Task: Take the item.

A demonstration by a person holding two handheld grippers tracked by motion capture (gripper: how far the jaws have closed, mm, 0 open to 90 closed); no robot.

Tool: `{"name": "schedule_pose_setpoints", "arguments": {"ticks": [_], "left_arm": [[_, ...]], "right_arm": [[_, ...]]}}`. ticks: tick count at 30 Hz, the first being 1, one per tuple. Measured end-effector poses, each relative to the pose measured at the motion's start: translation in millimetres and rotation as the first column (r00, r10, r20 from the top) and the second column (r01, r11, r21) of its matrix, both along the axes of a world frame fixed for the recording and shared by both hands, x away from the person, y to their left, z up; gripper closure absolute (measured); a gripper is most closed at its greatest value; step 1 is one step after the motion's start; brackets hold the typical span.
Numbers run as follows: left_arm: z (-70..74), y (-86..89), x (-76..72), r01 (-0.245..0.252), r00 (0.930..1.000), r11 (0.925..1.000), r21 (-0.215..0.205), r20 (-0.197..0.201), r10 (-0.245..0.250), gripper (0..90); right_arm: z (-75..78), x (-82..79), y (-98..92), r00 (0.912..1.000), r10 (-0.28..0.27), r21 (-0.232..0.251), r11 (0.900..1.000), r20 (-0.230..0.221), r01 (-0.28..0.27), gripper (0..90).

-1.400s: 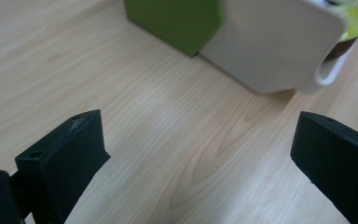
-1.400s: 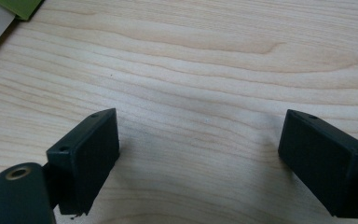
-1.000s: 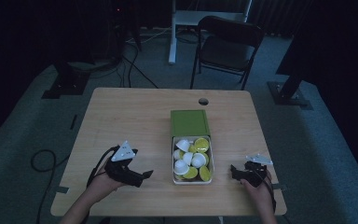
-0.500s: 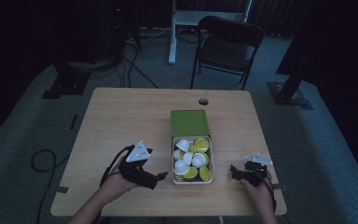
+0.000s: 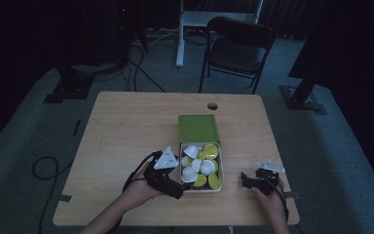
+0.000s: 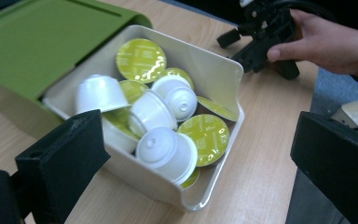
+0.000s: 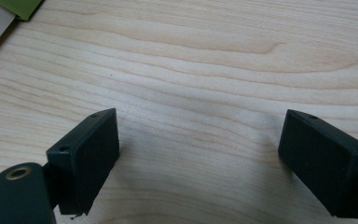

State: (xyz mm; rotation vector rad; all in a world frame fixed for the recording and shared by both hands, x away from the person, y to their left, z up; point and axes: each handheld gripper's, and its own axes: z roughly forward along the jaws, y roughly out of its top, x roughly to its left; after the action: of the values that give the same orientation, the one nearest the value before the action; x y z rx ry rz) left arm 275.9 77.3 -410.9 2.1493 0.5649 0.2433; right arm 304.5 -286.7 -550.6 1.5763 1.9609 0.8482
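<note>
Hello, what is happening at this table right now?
A person holds tongs in each hand at a wooden table. The left tongs are open and reach toward a white tray of white and yellow-green coffee capsules, which slides out of a green sleeve. Nothing is gripped yet. The right tongs rest open over bare wood, apart from the tray.

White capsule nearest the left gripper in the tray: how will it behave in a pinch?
The capsule looks like thin plastic: probably light, possibly crushable. Its tapered, domed body may slip from flat jaws. It lies tilted on other capsules, so it may roll when nudged.
</note>
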Motion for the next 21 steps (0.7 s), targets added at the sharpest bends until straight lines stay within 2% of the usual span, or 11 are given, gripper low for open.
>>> {"name": "schedule_pose_setpoints", "arguments": {"ticks": [6, 11, 14, 18, 20, 21], "left_arm": [[-5.7, -12.7, 4.1, 0.024, 0.9995, 0.9996, 0.013, -0.019, -0.024, 3.1], [-9.1, -23.8, 6.1, 0.057, 0.9982, 0.9978, 0.035, -0.019, -0.056, 3.3], [-12.9, -28.9, 7.0, 0.079, 0.9966, 0.9964, 0.032, -0.025, -0.078, 4.4], [-17.0, -35.6, 6.0, 0.106, 0.9943, 0.9933, 0.045, -0.017, -0.106, 6.8], [-18.0, -37.5, 5.9, 0.109, 0.994, 0.9925, 0.054, -0.012, -0.109, 14.2], [-19.8, -40.7, 5.3, 0.116, 0.9932, 0.991, 0.067, -0.014, -0.115, 14.5]], "right_arm": [[0.0, 0.0, 0.0, 1.0, 0.0, 0.0, 1.0, 0.0, 0.0, 11.8], [0.0, 0.0, 0.0, 1.0, 0.0, 0.0, 1.0, 0.0, 0.0, 11.8], [0.0, 0.0, 0.0, 1.0, 0.0, 0.0, 1.0, 0.0, 0.0, 11.8], [0.0, 0.0, 0.0, 1.0, 0.0, 0.0, 1.0, 0.0, 0.0, 11.8], [0.0, 0.0, 0.0, 1.0, 0.0, 0.0, 1.0, 0.0, 0.0, 11.8], [0.0, 0.0, 0.0, 1.0, 0.0, 0.0, 1.0, 0.0, 0.0, 11.8]]}}
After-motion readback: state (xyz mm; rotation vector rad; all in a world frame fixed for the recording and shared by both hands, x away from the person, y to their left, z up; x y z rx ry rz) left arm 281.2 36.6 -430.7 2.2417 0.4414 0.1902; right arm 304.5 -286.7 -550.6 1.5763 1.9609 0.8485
